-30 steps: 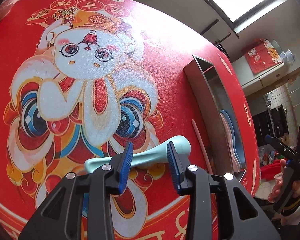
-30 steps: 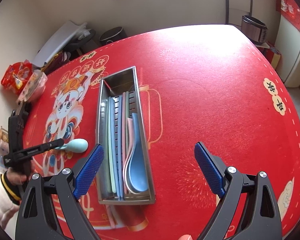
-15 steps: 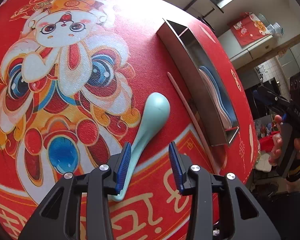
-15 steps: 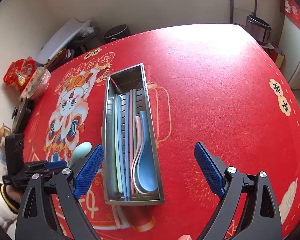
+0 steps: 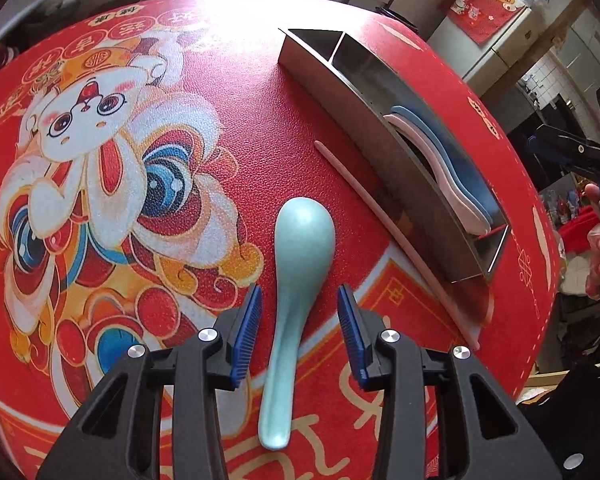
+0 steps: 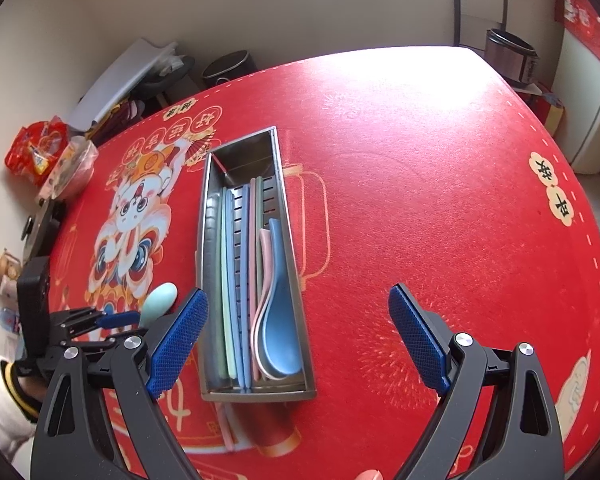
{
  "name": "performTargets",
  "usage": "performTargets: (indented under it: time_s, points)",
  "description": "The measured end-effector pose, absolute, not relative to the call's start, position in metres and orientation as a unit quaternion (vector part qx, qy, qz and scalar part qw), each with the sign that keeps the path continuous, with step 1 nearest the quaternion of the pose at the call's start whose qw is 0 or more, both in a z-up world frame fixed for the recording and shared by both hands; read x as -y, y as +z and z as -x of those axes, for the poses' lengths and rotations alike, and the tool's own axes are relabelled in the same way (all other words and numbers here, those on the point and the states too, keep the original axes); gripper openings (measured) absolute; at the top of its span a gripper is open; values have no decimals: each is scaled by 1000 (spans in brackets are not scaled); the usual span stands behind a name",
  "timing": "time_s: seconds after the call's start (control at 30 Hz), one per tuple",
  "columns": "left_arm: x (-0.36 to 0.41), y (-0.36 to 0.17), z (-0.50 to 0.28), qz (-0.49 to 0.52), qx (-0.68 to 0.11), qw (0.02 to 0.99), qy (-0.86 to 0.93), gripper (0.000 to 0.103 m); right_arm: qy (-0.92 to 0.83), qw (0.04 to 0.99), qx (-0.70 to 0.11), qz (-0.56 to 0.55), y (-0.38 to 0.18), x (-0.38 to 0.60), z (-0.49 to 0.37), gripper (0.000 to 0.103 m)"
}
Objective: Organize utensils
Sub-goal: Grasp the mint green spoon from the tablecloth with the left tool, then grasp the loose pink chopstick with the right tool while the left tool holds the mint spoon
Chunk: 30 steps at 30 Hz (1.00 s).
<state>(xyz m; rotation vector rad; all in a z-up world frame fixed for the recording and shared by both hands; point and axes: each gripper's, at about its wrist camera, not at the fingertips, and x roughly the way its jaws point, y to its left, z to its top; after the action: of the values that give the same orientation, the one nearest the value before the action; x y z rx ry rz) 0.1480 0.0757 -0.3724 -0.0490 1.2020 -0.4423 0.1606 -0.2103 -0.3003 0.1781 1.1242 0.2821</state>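
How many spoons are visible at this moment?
3: a mint-green spoon on the tablecloth between the left gripper's open jaws, plus a blue spoon and pink spoon nested in the metal tray.

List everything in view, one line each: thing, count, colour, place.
ceramic soup spoon: one, mint green, on the tablecloth, handle between the left pads, untouched
loose chopstick: one, pink, on the cloth beside the tray
metal utensil tray: one, steel, mid-table
spoons in tray: two, blue and pink, nested in its right compartment
chopsticks in tray: several, pastel, count unclear
round tablecloth: one, red, rabbit print
snack bags: red, table's far left edge
left hand-held gripper: open
right hand-held gripper: open, empty, above the tray's near end
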Motion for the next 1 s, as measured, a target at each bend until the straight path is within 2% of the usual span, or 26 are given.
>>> performTargets:
  time_s: [0.2,0.33,0.53,0.73,0.9,1.0]
  points:
    - [-59,-370,-146,-45,-551,811,-192,36,129,834,-530,-85,-300,214,-160,88]
    - [-47,-371,-143,-76,-554,813,-163,21,132,833,-531,-85,-300,211,-161,88]
    - [-51,-372,-130,-75,-552,815,-157,20,138,830,-534,-83,-302,204,-160,88]
    - [-76,-368,-111,6,-547,826,-135,19,140,829,-536,-80,-303,198,-160,88]
    - [-111,-373,-98,166,-545,813,-117,19,141,828,-537,-78,-303,193,-159,88]
    - [-119,-376,-92,183,-543,813,-101,19,146,827,-537,-73,-302,186,-158,88]
